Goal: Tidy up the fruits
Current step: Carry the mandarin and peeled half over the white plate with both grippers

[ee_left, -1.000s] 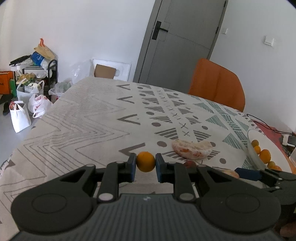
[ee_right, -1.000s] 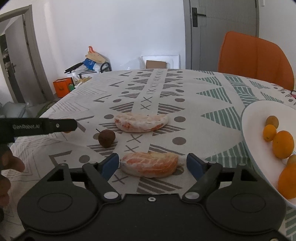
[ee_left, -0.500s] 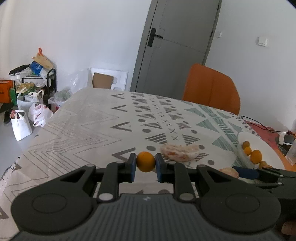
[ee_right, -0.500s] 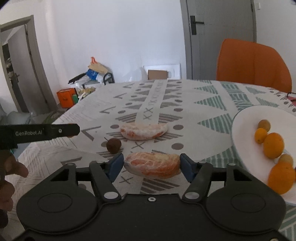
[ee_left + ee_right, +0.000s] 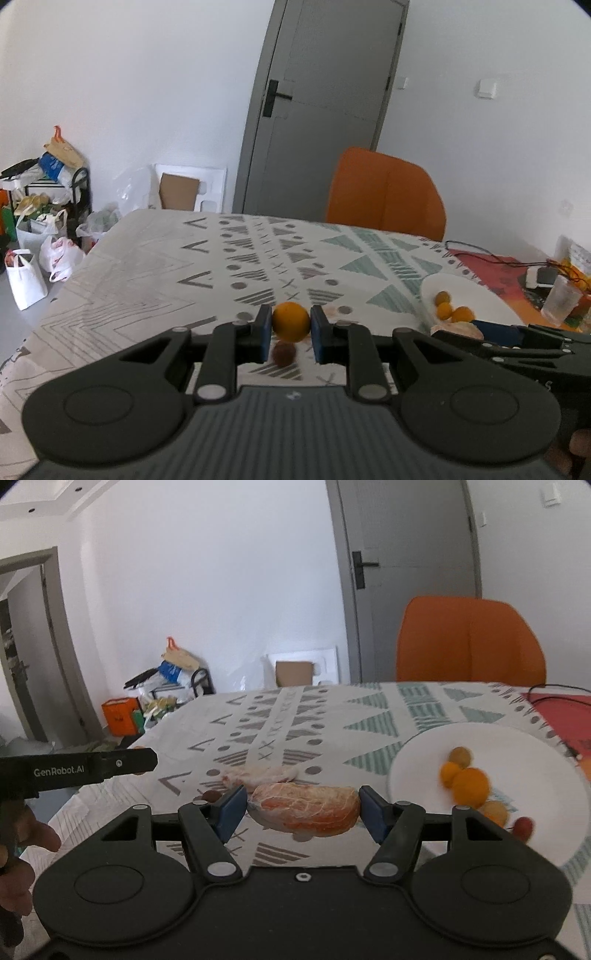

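Observation:
My left gripper (image 5: 290, 330) is shut on a small orange (image 5: 290, 321) and holds it above the patterned tablecloth. A small brown fruit (image 5: 283, 354) lies on the cloth just below it. My right gripper (image 5: 302, 806) is shut on a peeled pomelo wedge (image 5: 304, 808) and holds it off the table, left of the white plate (image 5: 517, 738). The plate holds several oranges (image 5: 471, 782) and other small fruits. A second pomelo wedge (image 5: 258, 775) lies on the cloth behind. The plate also shows in the left wrist view (image 5: 476, 291).
An orange chair (image 5: 469, 646) stands at the table's far side. A black cable (image 5: 498, 256), a glass (image 5: 561, 301) and small items sit on the red mat at right. Bags and a rack (image 5: 44, 206) stand on the floor at left. The left gripper's side bar (image 5: 77, 768) reaches in.
Both grippers have risen from the table. The right one closed on the pomelo wedge and lifted it toward the plate. The left one carried its orange up and to the right.

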Demonstrator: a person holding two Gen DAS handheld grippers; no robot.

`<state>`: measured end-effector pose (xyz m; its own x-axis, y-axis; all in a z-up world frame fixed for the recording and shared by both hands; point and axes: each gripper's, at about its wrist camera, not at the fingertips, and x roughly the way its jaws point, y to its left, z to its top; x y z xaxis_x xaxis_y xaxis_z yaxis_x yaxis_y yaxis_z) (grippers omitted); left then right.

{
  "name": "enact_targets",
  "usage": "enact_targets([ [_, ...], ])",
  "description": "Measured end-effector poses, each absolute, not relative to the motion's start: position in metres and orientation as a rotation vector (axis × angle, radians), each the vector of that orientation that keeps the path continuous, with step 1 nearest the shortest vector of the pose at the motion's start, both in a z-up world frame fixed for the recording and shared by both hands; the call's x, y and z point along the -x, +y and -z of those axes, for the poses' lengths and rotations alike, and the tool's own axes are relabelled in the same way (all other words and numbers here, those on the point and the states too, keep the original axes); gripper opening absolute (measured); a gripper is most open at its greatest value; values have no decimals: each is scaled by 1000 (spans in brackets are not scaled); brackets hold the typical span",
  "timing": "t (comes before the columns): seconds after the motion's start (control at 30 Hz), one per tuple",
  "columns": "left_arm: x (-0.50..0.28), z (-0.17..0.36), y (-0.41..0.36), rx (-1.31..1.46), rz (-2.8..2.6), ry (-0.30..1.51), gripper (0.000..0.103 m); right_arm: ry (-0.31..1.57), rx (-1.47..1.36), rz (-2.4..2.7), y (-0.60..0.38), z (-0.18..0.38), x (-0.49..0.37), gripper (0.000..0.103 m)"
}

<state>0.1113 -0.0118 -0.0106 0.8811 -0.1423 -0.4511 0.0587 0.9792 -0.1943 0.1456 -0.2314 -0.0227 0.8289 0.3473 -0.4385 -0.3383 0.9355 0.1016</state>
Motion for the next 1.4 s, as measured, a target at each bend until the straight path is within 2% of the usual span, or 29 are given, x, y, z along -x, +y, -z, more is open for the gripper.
enact_targets([
  [0.63, -114, -6, -77, 118, 208, 437, 21, 396, -86, -256, -302, 9, -136, 63],
  [1.4, -172, 14, -142, 63, 317, 497, 21, 458, -172, -132, -365, 39, -162, 63],
])
